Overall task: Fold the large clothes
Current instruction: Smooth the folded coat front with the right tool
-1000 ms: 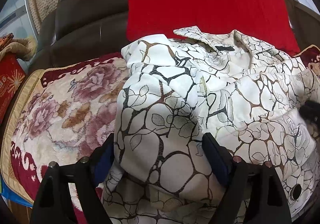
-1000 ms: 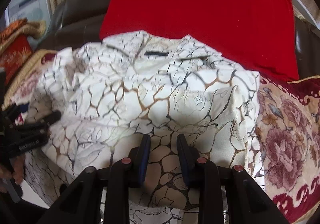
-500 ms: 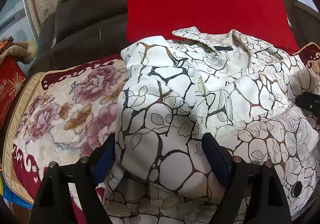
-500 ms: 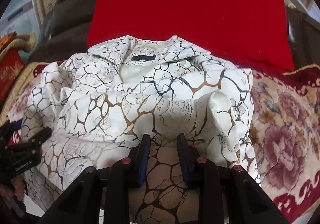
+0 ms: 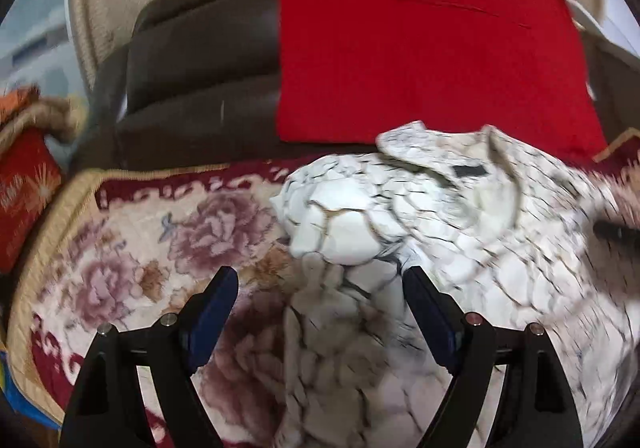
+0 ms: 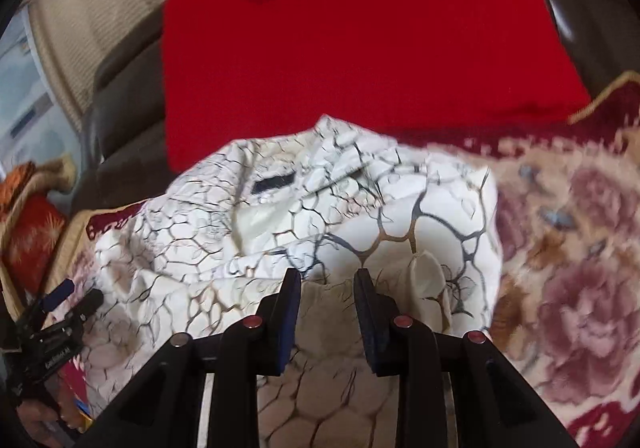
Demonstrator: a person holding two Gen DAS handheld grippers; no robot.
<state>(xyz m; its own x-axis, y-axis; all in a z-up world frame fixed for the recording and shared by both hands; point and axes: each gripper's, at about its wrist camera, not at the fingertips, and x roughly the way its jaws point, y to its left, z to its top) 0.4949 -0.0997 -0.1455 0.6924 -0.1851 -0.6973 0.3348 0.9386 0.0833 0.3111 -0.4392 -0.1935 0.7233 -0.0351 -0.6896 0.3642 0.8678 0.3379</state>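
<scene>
White shirt (image 6: 360, 215) with a black-and-tan crackle print sits bunched on the floral blanket (image 5: 132, 248) over the dark sofa (image 5: 200, 59), collar toward the red cushion (image 6: 360, 47). Right gripper (image 6: 327, 280) has its fingers clenched on a fold of the shirt. Left gripper (image 5: 320, 284) hangs released, fingers wide, shirt edge between them but not pinched.

The white shirt (image 6: 360, 215) under my fingers (image 6: 290, 312) is smooth, thin cloth printed with dark crackle lines. The floral blanket (image 5: 168, 248) looks plush and fuzzy. Behind, the sofa back (image 5: 200, 59) is glossy brown leather, the red cushion (image 5: 420, 59) matt woven cloth. My fingers are matt black plastic.
</scene>
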